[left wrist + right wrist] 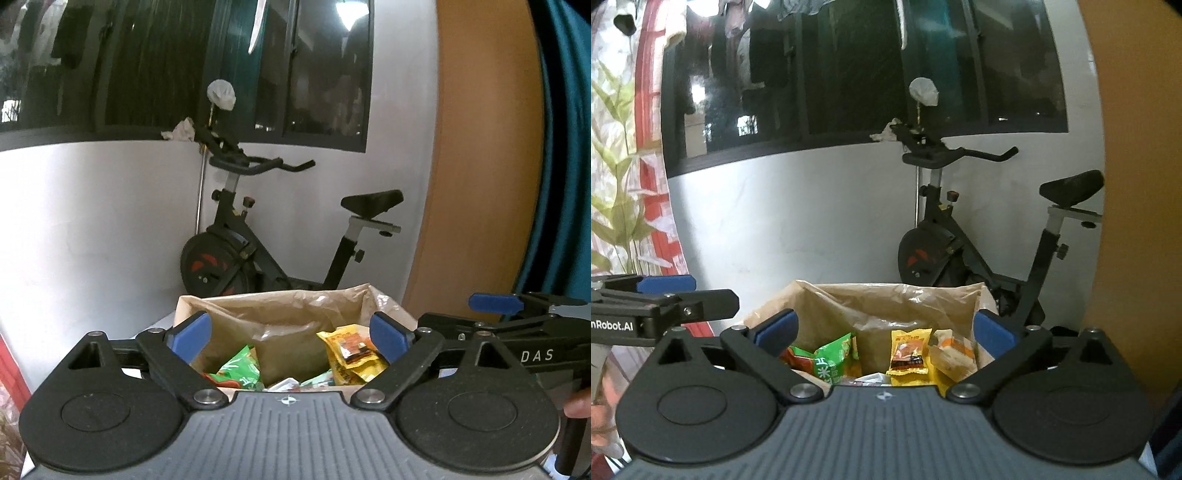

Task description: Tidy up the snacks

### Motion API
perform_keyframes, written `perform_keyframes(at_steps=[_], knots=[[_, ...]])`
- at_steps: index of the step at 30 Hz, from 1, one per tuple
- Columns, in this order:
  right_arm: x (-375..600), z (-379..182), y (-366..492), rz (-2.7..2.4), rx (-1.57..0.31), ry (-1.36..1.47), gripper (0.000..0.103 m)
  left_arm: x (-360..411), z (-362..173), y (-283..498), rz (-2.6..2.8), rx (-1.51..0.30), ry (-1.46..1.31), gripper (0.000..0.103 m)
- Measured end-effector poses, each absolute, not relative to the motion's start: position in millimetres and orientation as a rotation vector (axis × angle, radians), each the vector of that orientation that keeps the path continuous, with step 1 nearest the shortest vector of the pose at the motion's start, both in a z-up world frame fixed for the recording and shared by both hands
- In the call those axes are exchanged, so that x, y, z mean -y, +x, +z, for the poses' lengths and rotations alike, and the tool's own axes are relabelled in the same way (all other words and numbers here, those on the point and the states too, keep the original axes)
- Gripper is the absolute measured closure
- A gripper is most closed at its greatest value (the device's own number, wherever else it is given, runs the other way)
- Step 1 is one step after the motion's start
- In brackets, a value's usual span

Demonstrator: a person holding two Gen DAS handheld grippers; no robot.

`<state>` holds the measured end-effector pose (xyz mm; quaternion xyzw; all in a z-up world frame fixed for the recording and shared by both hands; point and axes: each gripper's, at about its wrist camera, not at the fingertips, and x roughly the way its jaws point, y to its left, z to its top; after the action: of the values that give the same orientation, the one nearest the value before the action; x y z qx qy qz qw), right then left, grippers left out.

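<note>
A brown paper bag [280, 314] stands open in front of both grippers, also in the right wrist view [886, 306]. Inside lie snack packets: a green packet [240, 369] [834, 356], a yellow packet [351, 350] [908, 352], a pale orange-and-white packet [955, 352] and a red one [796, 360]. My left gripper [290, 338] is open and empty, held just before the bag's near rim. My right gripper [884, 330] is open and empty in the same spot. Each gripper shows at the edge of the other's view, the right one [495, 302] and the left one [666, 284].
A black exercise bike [258, 236] [979, 240] stands behind the bag against a white wall under a dark window. A wooden panel [480, 166] rises at the right. A red-and-floral curtain [624, 166] hangs at the left.
</note>
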<state>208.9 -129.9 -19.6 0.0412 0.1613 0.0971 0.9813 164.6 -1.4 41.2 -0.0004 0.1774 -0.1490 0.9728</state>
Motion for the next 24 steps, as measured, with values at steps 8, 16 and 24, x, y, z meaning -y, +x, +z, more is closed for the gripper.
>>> perform_keyframes(at_steps=[8, 16, 24], knots=[[132, -9, 171, 0.182, -0.294, 0.108, 0.0, 7, 56, 127, -0.261, -0.347, -0.005, 0.008], [132, -5, 151, 0.183, -0.278, 0.112, 0.0, 3, 59, 109, -0.224, -0.338, -0.029, 0.007], [131, -4, 142, 0.185, -0.267, 0.105, 0.0, -1, 62, 96, -0.152, -0.334, -0.021, 0.005]])
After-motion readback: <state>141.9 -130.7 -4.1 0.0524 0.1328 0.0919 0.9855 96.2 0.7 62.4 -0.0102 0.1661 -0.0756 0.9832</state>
